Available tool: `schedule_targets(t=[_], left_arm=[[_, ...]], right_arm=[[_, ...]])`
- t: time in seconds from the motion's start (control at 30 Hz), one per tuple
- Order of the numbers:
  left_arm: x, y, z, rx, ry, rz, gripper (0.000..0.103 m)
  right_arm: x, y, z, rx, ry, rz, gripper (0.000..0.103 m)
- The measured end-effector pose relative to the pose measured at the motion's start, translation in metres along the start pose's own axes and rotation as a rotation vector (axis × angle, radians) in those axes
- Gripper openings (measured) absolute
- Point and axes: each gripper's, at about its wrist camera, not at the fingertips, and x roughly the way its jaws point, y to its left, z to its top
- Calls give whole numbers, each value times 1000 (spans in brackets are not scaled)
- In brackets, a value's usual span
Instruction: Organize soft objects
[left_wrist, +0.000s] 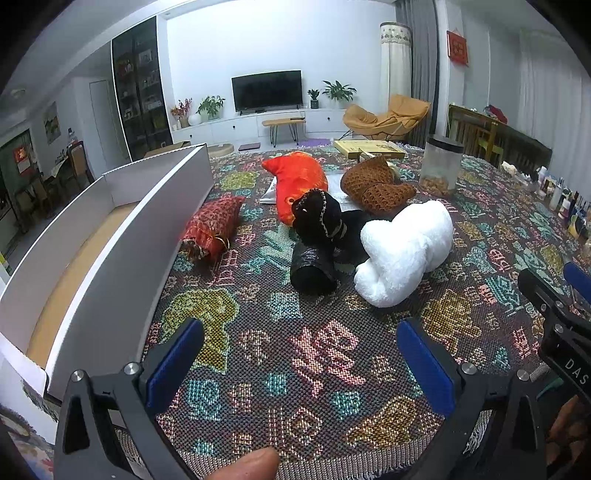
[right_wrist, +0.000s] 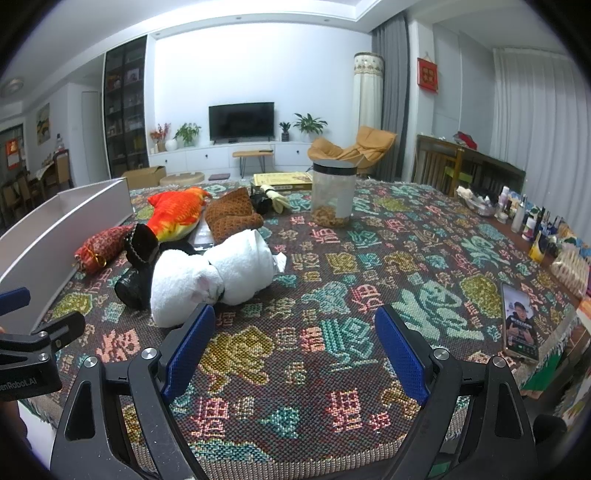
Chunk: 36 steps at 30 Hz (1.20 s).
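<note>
**Both grippers idle, soft pile ahead**

Left gripper (left_wrist: 299, 363) spread wide, nothing between its fingers, above the patterned cloth (left_wrist: 325, 369). Right gripper (right_wrist: 295, 350) likewise wide and empty. White plush (left_wrist: 404, 251) sits ahead-right of left gripper, touching black plush (left_wrist: 317, 218); red pouch (left_wrist: 212, 227) ahead-left, beside the white box (left_wrist: 122, 236). Orange fish plush (left_wrist: 299, 181) and brown knit (left_wrist: 373, 184) lie farther ahead.

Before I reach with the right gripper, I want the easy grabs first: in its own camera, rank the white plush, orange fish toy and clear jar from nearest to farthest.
1. White plush, just ahead, left of the right gripper.
2. Orange fish toy, farther back left.
3. Clear jar, far, centre-right.
</note>
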Motion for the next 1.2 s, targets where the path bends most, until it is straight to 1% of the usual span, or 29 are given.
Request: schedule_targets(t=[0.3, 0.63, 0.8, 1.0, 1.2], left_arm=[[3, 1, -3, 4, 12, 7, 103], [6, 2, -5, 8, 32, 17, 103], [12, 3, -8, 11, 50, 23, 103], [22, 4, -14, 14, 99, 34, 103], [31, 4, -18, 22, 124, 40, 103]], right_arm=[[1, -1, -2, 3, 5, 2, 90], [5, -6, 0, 22, 29, 7, 90], [9, -7, 0, 29, 46, 5, 90], [10, -7, 0, 35, 57, 5, 90], [11, -8, 0, 38, 62, 6, 90]])
